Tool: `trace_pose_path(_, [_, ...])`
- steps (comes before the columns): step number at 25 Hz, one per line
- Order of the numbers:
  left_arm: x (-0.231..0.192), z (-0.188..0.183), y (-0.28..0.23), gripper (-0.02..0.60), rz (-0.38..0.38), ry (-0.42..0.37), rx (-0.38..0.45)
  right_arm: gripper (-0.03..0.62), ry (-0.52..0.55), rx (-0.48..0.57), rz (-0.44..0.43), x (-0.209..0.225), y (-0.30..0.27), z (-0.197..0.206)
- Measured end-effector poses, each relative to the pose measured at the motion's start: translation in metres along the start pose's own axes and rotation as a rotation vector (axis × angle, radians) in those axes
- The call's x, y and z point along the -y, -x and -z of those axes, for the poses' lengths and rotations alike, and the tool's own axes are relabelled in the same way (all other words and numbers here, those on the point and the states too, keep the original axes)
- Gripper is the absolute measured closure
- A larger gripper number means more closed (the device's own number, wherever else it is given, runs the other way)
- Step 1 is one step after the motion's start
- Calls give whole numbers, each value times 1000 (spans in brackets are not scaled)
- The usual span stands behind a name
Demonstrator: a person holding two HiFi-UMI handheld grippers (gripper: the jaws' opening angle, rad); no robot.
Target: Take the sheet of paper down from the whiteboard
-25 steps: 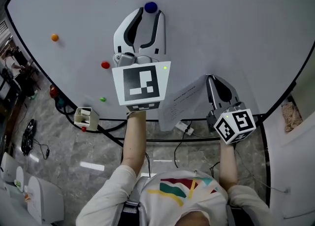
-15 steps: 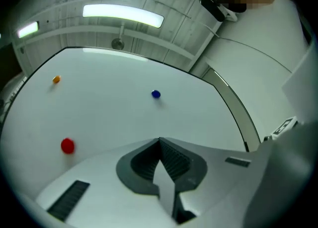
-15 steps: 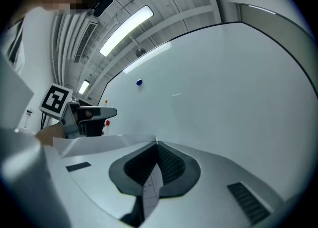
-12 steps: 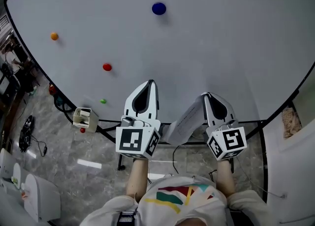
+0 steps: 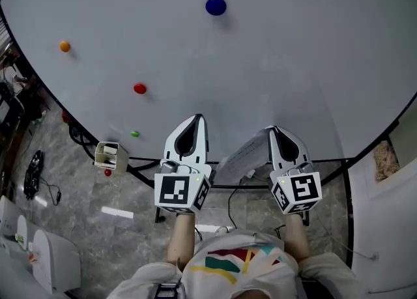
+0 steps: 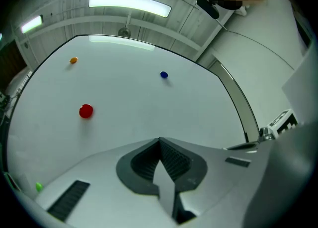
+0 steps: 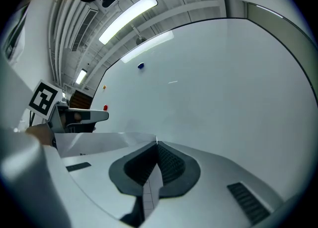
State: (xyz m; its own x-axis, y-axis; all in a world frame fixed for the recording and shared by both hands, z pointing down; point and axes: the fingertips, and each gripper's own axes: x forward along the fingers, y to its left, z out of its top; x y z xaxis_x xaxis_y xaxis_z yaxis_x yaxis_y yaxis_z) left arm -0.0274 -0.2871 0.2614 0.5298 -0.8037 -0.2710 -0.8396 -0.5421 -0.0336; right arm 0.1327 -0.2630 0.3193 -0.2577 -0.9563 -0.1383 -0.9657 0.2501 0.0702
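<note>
Whiteboard (image 5: pixel 293 63) has nothing on it but magnets. The paper (image 5: pixel 242 154) is off it, drooping down by the board's bottom edge, pinched at one edge in the right hand-held gripper (image 5: pixel 274 131). The left hand-held gripper (image 5: pixel 197 120) is clamped shut on nothing, just beside the paper. My guess is it's featherlight, floppy and creases easily, so grab an edge and go gently. The blue magnet (image 5: pixel 215 6) sits alone up top. There's print on the paper, way too tiny to read.

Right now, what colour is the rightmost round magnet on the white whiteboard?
The round magnet is dark blue, clearest in the head view.
</note>
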Motion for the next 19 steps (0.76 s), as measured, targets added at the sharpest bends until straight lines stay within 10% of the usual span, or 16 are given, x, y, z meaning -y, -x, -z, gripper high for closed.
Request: trace_pose_path(19, [-11, 17, -9, 537, -2, 21, -28, 581, -14, 9, 9, 3, -9, 2])
